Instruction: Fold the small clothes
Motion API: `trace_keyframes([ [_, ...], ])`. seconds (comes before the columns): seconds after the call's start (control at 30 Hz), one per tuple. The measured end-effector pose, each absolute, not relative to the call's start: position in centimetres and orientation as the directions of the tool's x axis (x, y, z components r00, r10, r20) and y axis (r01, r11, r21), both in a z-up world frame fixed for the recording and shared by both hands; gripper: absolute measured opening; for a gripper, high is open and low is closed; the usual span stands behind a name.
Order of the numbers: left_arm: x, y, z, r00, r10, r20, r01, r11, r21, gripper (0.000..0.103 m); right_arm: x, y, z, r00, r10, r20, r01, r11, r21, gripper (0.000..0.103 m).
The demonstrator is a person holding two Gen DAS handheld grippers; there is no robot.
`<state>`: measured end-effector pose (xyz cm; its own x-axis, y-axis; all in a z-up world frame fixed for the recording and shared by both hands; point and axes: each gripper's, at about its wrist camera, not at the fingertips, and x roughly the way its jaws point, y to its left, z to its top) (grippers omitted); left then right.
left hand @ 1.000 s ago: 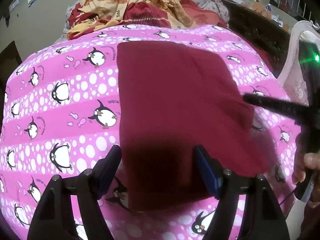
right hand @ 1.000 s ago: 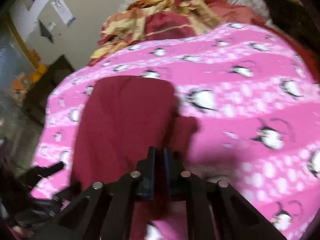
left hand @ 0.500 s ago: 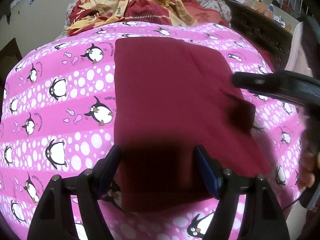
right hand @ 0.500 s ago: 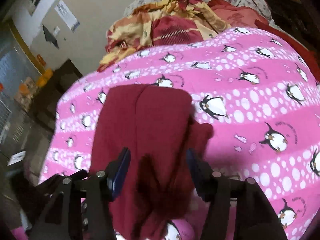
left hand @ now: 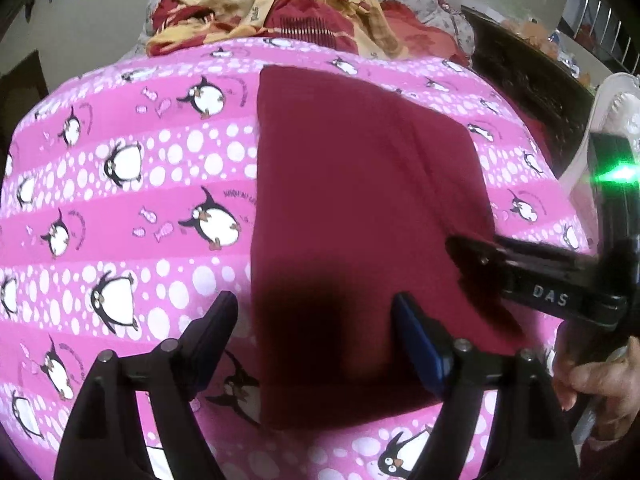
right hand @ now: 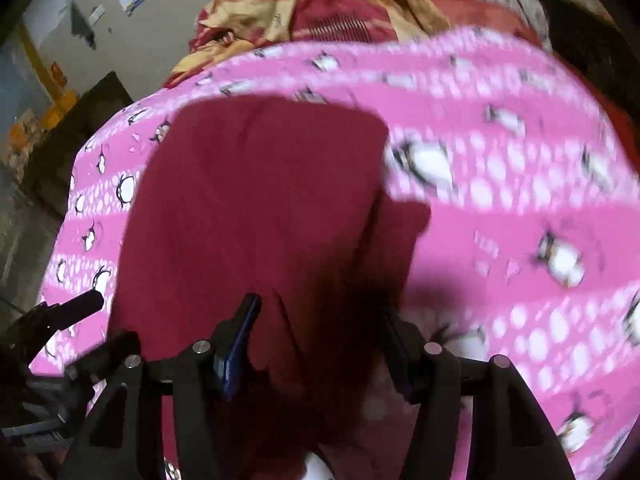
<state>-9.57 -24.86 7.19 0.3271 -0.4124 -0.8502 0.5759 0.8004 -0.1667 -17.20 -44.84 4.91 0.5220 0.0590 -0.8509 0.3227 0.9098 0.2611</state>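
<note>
**Maroon garment flat on the penguin blanket, both grippers spread wide**

Right, the biggest thing in shot is the pink penguin blanket [left hand: 132, 208], covering nearly the whole surface in both views, white dots and black-and-white penguins all over it. At the far end sits a rumpled heap of red-and-yellow bedding [left hand: 280, 12], bunched up against the wall.

And there in the middle lies the maroon garment [left hand: 360, 200], folded into a rough rectangle, stretching from the far part of the blanket to the near edge. From the right wrist view the maroon garment [right hand: 256, 208] has a loose flap poking out along its right side, and the fabric near the camera looks creased; that view is blurred, so finer detail is lost.

Now the tools. The left gripper [left hand: 316, 320] is above the near end of the cloth, fingers spread wide, gripping nothing, one finger over the blanket and one over the maroon. The right gripper [right hand: 320, 316] is likewise released, fingers apart over the near right part of the garment. In the left view it reaches in from the right, its tip over the cloth's right edge.
</note>
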Motion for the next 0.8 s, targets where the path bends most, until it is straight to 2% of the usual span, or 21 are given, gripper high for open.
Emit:
trace_keyframes([
  [0.17,-9.0,-24.5,7.6,0.332,-0.429,-0.840,0.559,0.807,-0.191,0.080,-18.2,-44.6,6.5,0.525,0.068,-0.848,0.318,0.909,0.270,0.062],
  [0.47,-9.0,-24.9,7.8,0.343,-0.422,-0.839,0.553,0.813,-0.183,0.080,-16.9,-44.0,9.7,0.613,0.030,-0.789,0.320,0.904,0.284,0.062],
  [0.57,-8.9,-24.9,7.6,0.339,-0.419,-0.842,0.552,0.814,-0.182,0.080,-15.6,-43.4,9.0,0.592,0.028,-0.805,0.305,0.918,0.256,0.062],
  [0.67,-8.9,-25.0,7.4,0.335,-0.421,-0.843,0.550,0.814,-0.188,0.081,-14.6,-43.2,6.3,0.507,-0.010,-0.862,0.322,0.930,0.178,0.062],
  [0.8,-9.0,-25.3,7.0,0.327,-0.418,-0.847,0.556,0.810,-0.186,0.082,-15.3,-44.4,5.1,0.525,0.053,-0.850,0.340,0.902,0.266,0.063],
])
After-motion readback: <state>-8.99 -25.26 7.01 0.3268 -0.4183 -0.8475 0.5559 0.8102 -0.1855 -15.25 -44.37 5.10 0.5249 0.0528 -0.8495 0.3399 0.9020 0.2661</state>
